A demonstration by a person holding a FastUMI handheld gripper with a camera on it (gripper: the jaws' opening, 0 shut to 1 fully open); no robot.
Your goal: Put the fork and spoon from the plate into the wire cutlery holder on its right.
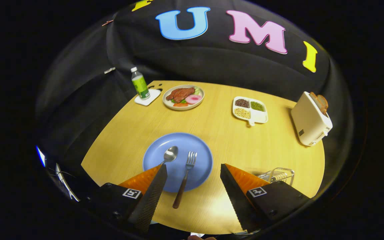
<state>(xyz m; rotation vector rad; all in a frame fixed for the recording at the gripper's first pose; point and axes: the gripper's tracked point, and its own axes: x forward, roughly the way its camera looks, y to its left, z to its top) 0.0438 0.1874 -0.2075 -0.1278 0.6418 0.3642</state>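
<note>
A blue plate (pixel 192 141) lies on the wooden table just ahead of my fingers. On it rest a metal spoon (pixel 171 154) and a fork (pixel 186 173) with a brown handle that sticks out over the plate's near rim. The spoon's handle is hidden behind my left finger. The fork lies between my two fingers. My gripper (pixel 193 170) hovers above the plate's near edge, open, with nothing held. The wire cutlery holder (pixel 278 174) stands to the plate's right, partly hidden behind my right finger.
Beyond the plate stand a green-labelled bottle (pixel 140 84) on a white coaster, a dish of food (pixel 183 97), and a white divided tray (pixel 250 110) of grains. A white toaster (pixel 310 120) with toast sits at the far right. The table's (pixel 128 133) edge curves near the left.
</note>
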